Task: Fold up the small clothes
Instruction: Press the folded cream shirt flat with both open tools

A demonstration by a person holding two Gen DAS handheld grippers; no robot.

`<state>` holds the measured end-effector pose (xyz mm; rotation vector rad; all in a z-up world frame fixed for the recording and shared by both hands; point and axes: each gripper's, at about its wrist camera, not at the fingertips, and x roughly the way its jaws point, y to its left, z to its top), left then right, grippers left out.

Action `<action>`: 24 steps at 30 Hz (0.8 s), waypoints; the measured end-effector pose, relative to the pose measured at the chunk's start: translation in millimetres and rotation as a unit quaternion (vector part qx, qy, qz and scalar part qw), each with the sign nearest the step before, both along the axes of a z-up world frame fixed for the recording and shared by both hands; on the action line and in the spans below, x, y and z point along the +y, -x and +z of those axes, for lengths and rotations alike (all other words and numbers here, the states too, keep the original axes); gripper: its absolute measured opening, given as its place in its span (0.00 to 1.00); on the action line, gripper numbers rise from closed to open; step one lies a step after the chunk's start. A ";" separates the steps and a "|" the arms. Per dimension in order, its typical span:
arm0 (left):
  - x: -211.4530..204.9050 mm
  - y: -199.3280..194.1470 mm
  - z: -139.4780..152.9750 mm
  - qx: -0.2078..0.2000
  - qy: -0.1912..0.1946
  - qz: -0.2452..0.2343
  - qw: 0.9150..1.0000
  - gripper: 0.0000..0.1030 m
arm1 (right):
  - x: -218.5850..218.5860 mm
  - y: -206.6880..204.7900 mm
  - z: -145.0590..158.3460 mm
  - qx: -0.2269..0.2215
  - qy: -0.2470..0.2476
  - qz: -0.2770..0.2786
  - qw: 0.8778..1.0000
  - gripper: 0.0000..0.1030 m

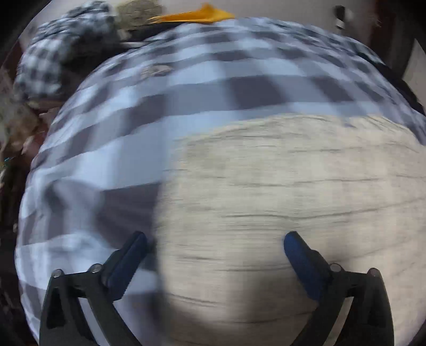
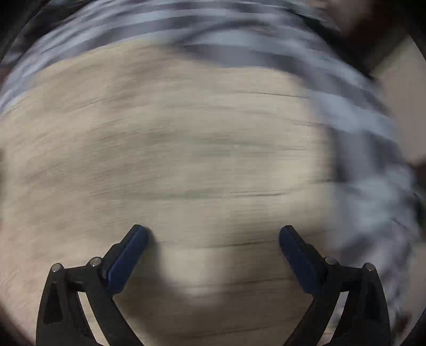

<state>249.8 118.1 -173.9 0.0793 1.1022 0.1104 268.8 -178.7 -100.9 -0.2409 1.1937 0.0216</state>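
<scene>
A grey-and-white checked garment (image 1: 165, 95) lies spread over a pale wood-grain table (image 1: 279, 186), covering the far and left parts of the left wrist view. My left gripper (image 1: 215, 239) is open above the table beside the cloth's edge, with nothing between its blue pads; its left finger (image 1: 130, 258) hangs over the cloth. In the blurred right wrist view the same checked garment (image 2: 354, 111) curves along the top and right. My right gripper (image 2: 213, 234) stands open over the bare table (image 2: 173, 159), holding nothing.
At the far left of the left wrist view a crumpled small-checked black-and-white cloth (image 1: 56, 53) sits in a heap. Behind it lie a speckled greenish cloth (image 1: 138, 13) and an orange piece (image 1: 197, 14). Dark floor borders the table.
</scene>
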 end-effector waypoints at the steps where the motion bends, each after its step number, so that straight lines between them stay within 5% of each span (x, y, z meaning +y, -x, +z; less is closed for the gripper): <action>1: 16.3 -0.3 0.4 -0.002 -0.021 0.018 1.000 1.00 | -21.4 -6.4 -1.1 -0.001 0.018 -0.039 0.999 0.95; 4: 45.2 0.9 16.7 -0.013 -0.112 0.075 0.991 0.99 | -52.6 -7.3 15.9 -0.019 0.018 -0.104 0.994 0.95; 6: 42.6 5.6 44.1 -0.046 -0.128 0.073 0.988 0.99 | -45.4 4.6 38.6 -0.050 0.039 -0.101 0.993 0.95; 8: 22.9 16.9 65.9 -0.057 -0.098 0.031 0.993 0.99 | -26.2 24.7 64.8 -0.069 -0.007 -0.053 0.996 0.96; 10: -16.7 31.5 79.8 -0.026 -0.051 -0.052 0.997 1.00 | 3.8 54.2 89.5 -0.075 -0.091 0.020 0.993 0.97; 13: -72.2 77.2 91.8 0.025 0.029 -0.149 0.988 1.00 | 57.6 91.1 96.6 -0.026 -0.176 0.123 0.976 0.97; 16: -107.9 122.7 75.3 0.110 0.094 -0.211 0.967 1.00 | 113.5 135.7 75.9 0.041 -0.203 0.227 0.952 0.97; 20: -106.8 154.7 16.0 0.188 0.019 -0.210 0.959 1.00 | 150.5 167.6 25.4 0.076 -0.075 0.300 0.948 0.97; 22: -86.7 163.0 -4.4 0.215 -0.036 -0.198 0.956 1.00 | 129.7 162.8 10.9 0.102 -0.081 0.285 0.950 0.97; 24: -58.9 162.6 -9.2 0.235 -0.031 -0.188 0.953 1.00 | 95.7 152.2 6.6 0.117 -0.107 0.255 0.954 0.97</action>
